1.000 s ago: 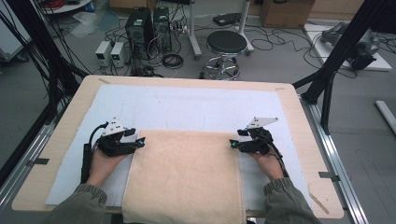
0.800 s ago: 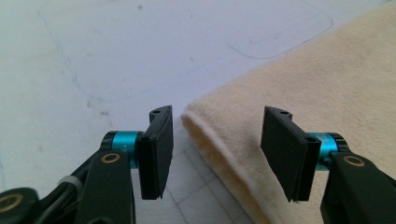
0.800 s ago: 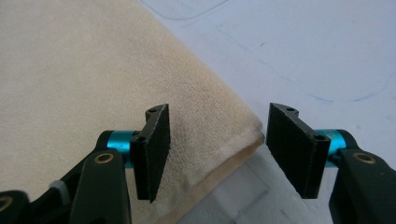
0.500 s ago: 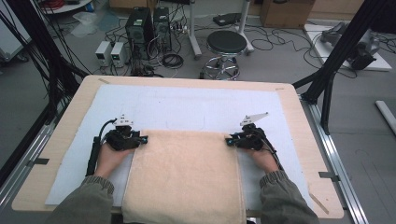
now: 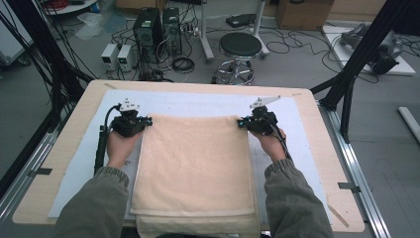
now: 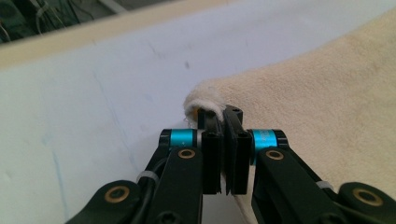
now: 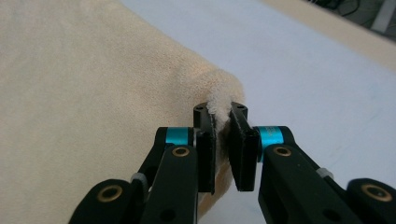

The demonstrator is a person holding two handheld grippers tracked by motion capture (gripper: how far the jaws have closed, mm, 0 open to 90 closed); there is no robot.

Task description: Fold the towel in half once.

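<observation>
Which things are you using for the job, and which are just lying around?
Being used:
towel, pinched at its two far corners
left gripper
right gripper
white mat under the towel

Just lying around:
stool
computer towers
cardboard box
floor cables

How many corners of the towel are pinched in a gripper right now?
2: the left gripper pinches the towel at its far left corner, the right gripper at its far right corner.

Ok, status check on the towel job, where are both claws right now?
Left claw shut on towel, far left corner. Right claw shut on far right corner. Both have just been closing, cloth between the jaws. Nothing in the way on white mat.
</observation>
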